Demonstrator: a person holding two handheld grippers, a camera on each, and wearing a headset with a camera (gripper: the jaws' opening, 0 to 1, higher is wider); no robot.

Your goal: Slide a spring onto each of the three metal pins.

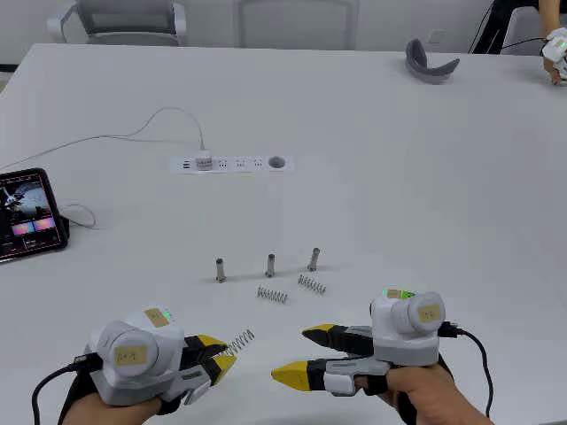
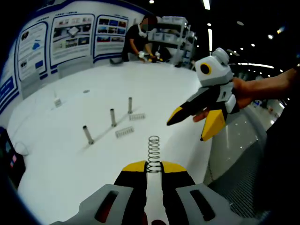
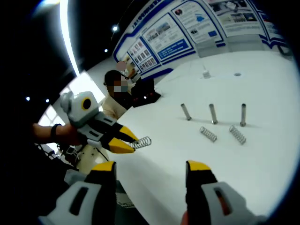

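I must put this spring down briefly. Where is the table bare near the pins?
Bare: the band between the power strip and the three pins; also the wide area right of the pins. Crowded: just before the pins, where two loose springs lie; the left edge holds a tablet.

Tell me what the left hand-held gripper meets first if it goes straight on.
The held spring leads the left hand-held gripper; beyond it the way looks free over bare table, between a loose spring and the right hand-held gripper, though depth is unclear.
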